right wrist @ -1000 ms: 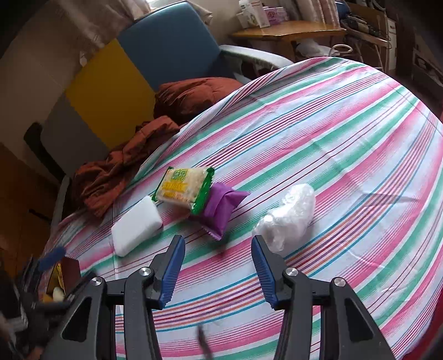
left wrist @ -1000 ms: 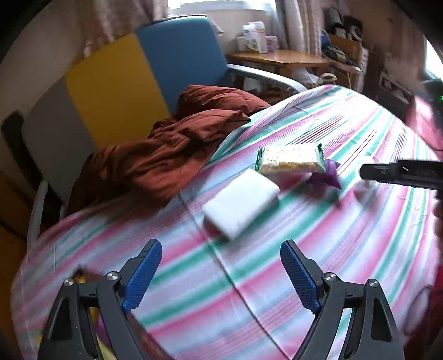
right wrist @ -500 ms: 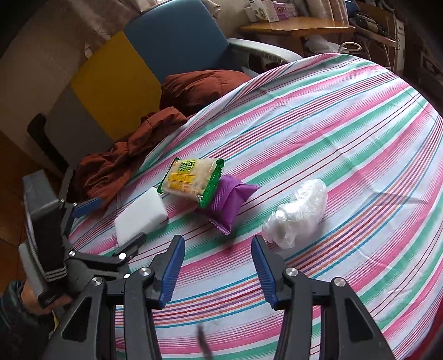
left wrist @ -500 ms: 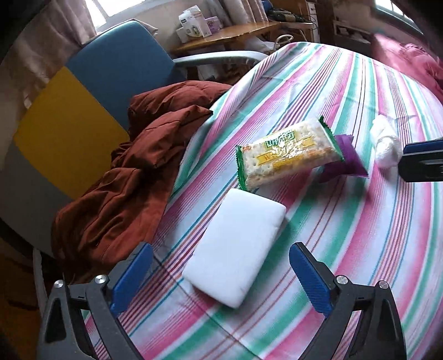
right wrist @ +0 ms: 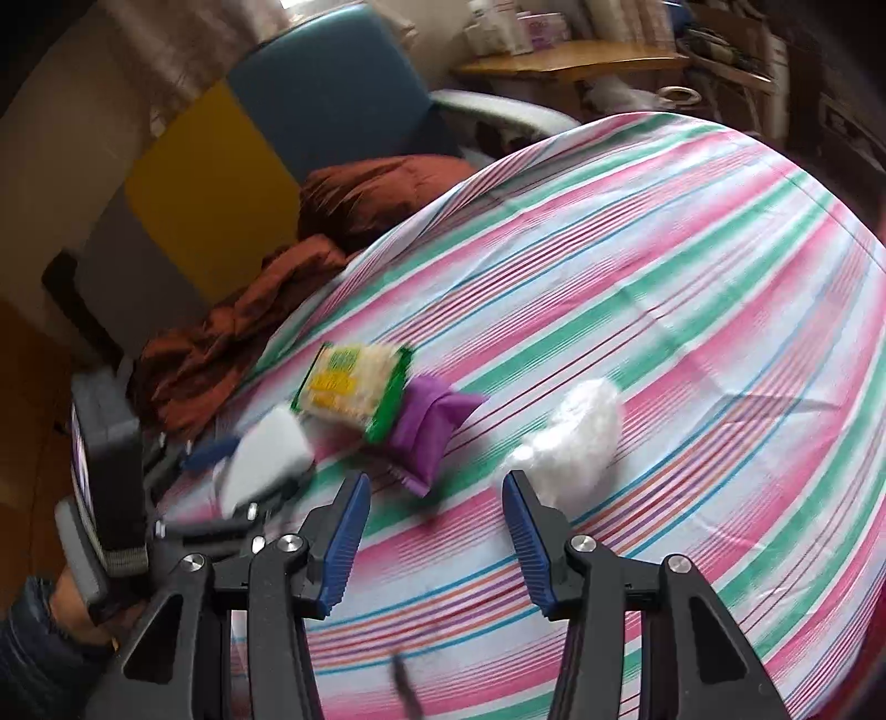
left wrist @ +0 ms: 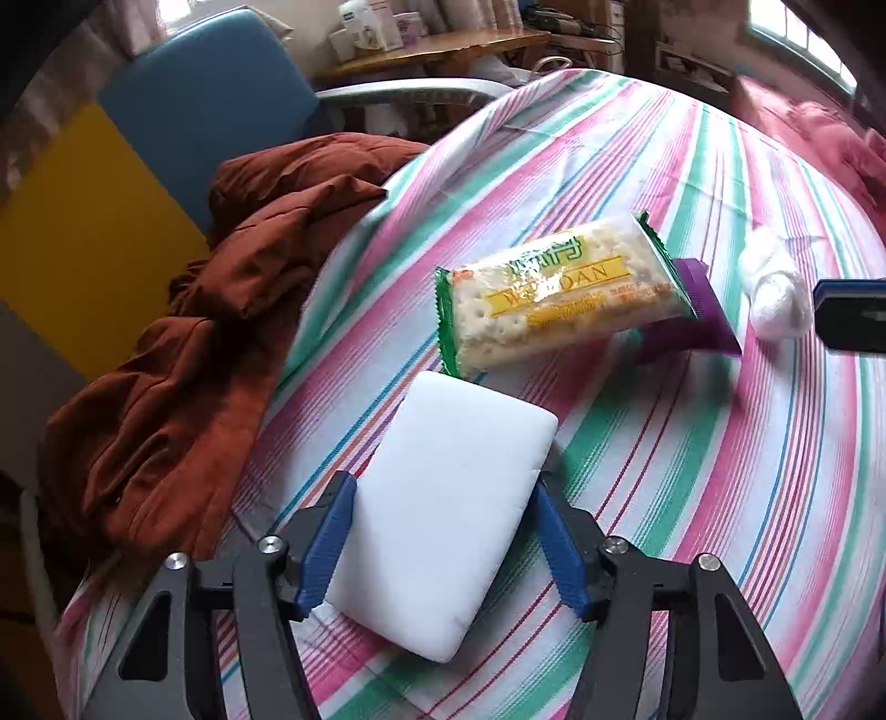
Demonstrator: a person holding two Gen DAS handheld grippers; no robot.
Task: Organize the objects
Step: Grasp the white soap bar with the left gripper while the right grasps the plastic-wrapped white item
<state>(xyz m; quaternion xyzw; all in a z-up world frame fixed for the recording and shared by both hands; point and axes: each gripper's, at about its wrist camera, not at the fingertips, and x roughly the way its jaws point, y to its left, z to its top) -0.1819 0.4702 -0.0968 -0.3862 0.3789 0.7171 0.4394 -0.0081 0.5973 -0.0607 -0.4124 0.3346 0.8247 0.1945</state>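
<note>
On the striped tablecloth (left wrist: 720, 498) lies a white rectangular block (left wrist: 459, 443), and my left gripper (left wrist: 443, 484) straddles it. Its jaws are closing, and both blue pads touch the block's long sides. The right wrist view shows the same white block (right wrist: 268, 459), blurred, inside the left gripper (right wrist: 249, 476). Beyond it a green-edged cracker packet (left wrist: 559, 299) leans on a purple pouch (left wrist: 698, 315), with a wad of clear plastic (left wrist: 775, 299) to the right. My right gripper (right wrist: 434, 487) hovers open over the cloth, close in front of the plastic wad (right wrist: 576, 437), with nothing between its fingers.
A rust-brown cloth (left wrist: 194, 360) is heaped at the table's left edge against a blue, yellow and grey chair (left wrist: 210, 111). A cluttered wooden desk (left wrist: 432, 50) stands behind. A person's hand and dark sleeve (right wrist: 50, 637) hold the left gripper.
My left gripper came forward and down over the white block, spread wide, then narrowed until its pads met the block's sides. The right gripper stayed in place with the same gap.
</note>
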